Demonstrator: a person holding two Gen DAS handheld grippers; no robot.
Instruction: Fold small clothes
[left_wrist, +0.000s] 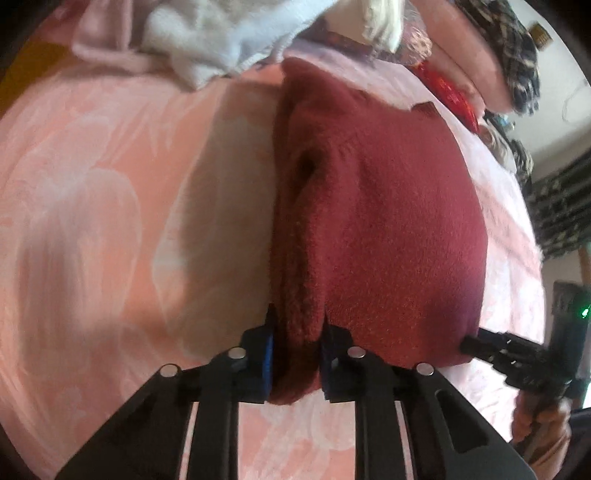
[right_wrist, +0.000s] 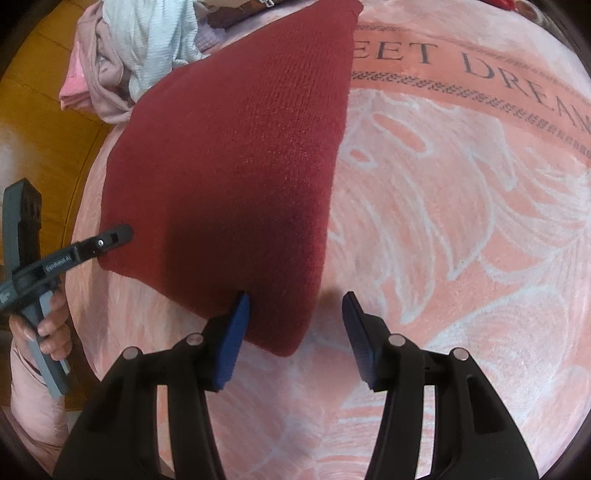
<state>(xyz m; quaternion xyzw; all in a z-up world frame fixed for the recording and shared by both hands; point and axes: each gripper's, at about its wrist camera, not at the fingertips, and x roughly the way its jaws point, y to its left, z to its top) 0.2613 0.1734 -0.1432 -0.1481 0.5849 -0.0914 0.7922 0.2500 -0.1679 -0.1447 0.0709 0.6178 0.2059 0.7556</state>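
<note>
A dark red knit garment (left_wrist: 388, 229) lies on the pink bedspread (left_wrist: 110, 184). My left gripper (left_wrist: 295, 354) is shut on the garment's near left edge, with bunched red fabric between its blue pads. The garment also shows in the right wrist view (right_wrist: 229, 155), flat and folded. My right gripper (right_wrist: 295, 332) is open, its jaws wide apart around the garment's near corner, holding nothing. The left gripper shows in the right wrist view (right_wrist: 122, 232) at the garment's left edge. The right gripper shows in the left wrist view (left_wrist: 469, 343) at the garment's right corner.
A pile of white and pale pink clothes (right_wrist: 129, 48) lies at the far left of the bed, also in the left wrist view (left_wrist: 207, 40). Plaid and red items (left_wrist: 509, 48) are stacked at the far right. A yellow surface (right_wrist: 40, 122) borders the bed's left edge.
</note>
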